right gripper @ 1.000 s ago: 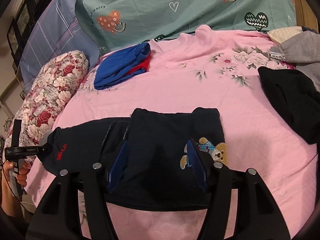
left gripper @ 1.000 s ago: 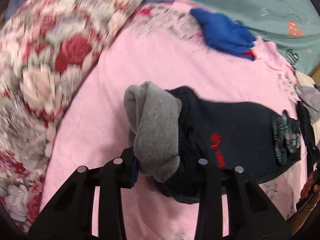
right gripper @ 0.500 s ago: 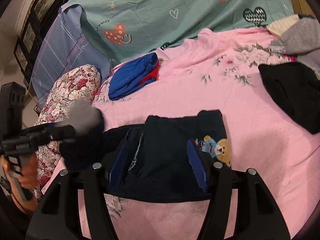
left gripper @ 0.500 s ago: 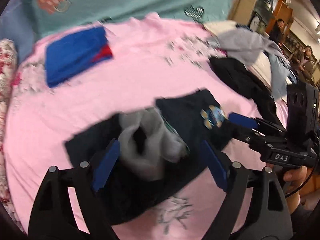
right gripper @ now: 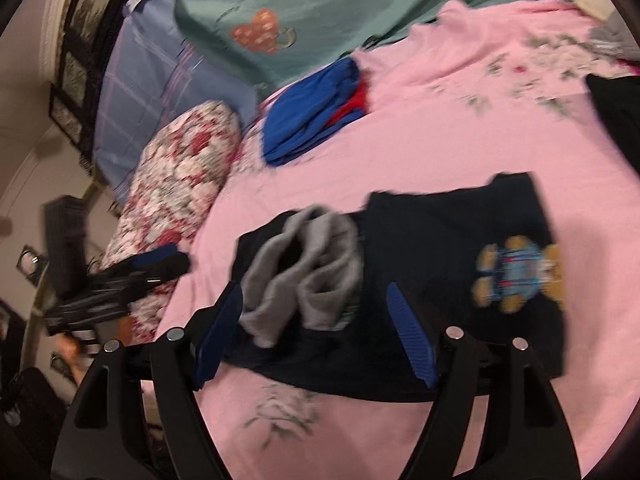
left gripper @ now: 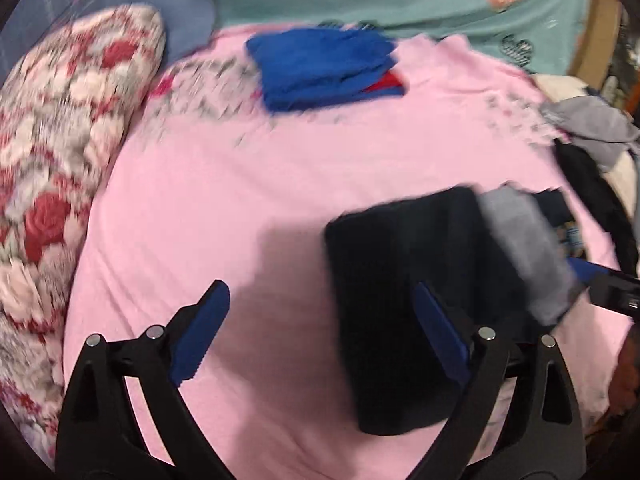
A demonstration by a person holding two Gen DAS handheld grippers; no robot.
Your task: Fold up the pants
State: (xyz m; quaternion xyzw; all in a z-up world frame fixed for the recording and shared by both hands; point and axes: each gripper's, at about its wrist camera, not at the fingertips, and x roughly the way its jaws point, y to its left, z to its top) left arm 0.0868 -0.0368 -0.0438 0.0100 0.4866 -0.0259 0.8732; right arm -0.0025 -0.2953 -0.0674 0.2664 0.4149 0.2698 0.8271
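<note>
The dark pants (right gripper: 420, 272) lie bunched near the bed's (right gripper: 460, 152) front edge, grey lining (right gripper: 304, 264) turned out. Left tongs (left gripper: 320, 336) and right tongs (right gripper: 316, 336) both gape, holding nothing. I'd tuck that lining flat before creasing again.

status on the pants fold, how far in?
Done: dark navy pants lie folded over on the pink bedsheet, grey cuffs flopped on top. In hand: nothing; left gripper and right gripper both open, hovering. Left: probably another fold and tidying the cuffs, then stacking by the folded blue garment.
</note>
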